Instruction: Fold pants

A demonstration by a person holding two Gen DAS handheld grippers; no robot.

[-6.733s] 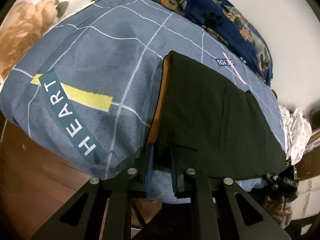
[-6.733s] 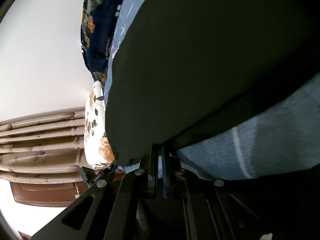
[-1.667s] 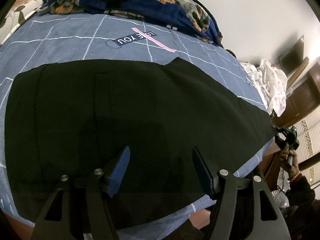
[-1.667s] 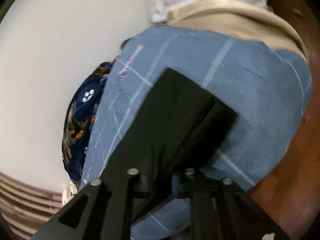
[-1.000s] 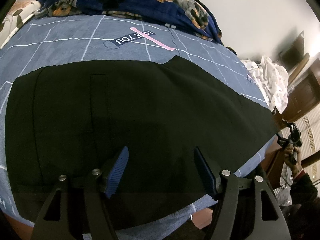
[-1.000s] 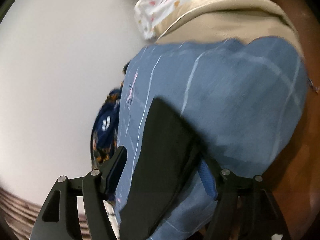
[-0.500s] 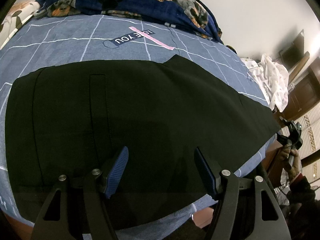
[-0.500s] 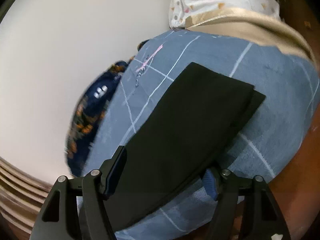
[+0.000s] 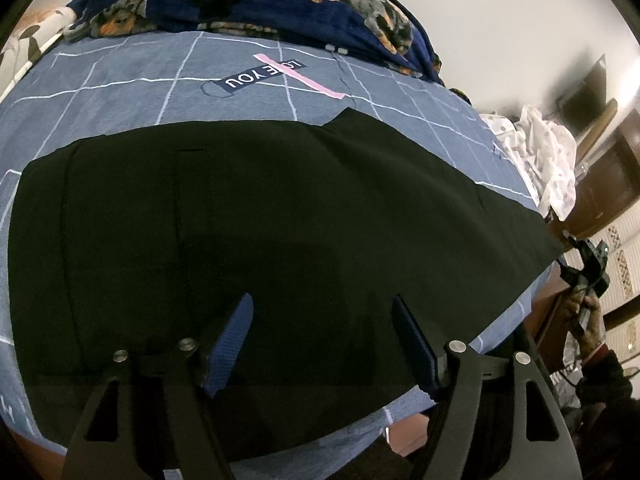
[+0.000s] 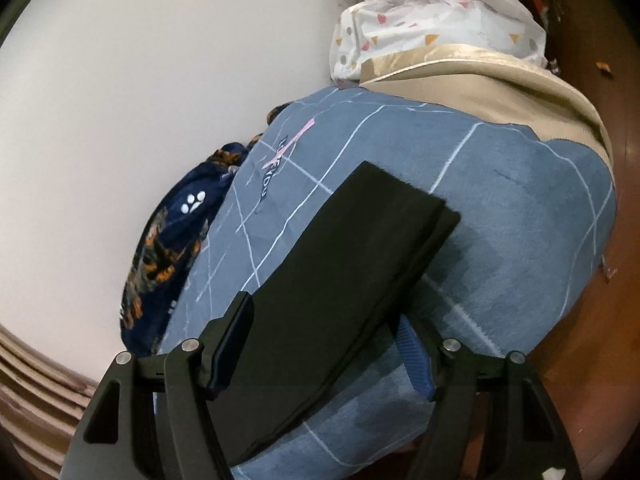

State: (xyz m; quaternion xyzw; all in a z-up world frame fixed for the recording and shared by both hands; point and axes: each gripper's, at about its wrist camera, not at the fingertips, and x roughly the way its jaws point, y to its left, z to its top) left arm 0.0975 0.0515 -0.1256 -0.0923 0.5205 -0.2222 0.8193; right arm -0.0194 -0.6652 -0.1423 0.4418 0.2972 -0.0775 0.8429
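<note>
Both the left gripper [image 9: 322, 336] and the right gripper [image 10: 326, 338] are held wide and empty just above the black pants [image 9: 280, 220], laid flat lengthwise on the blue checked bedspread [image 9: 120, 84], presumably for the next fold

Matt black cloth pants [image 9: 280, 240]

Home bedroom, bed under blue grid-print cover [image 9: 120, 92], dog-print fleece blanket [image 9: 248, 0], wooden furniture [image 9: 600, 184]
</note>
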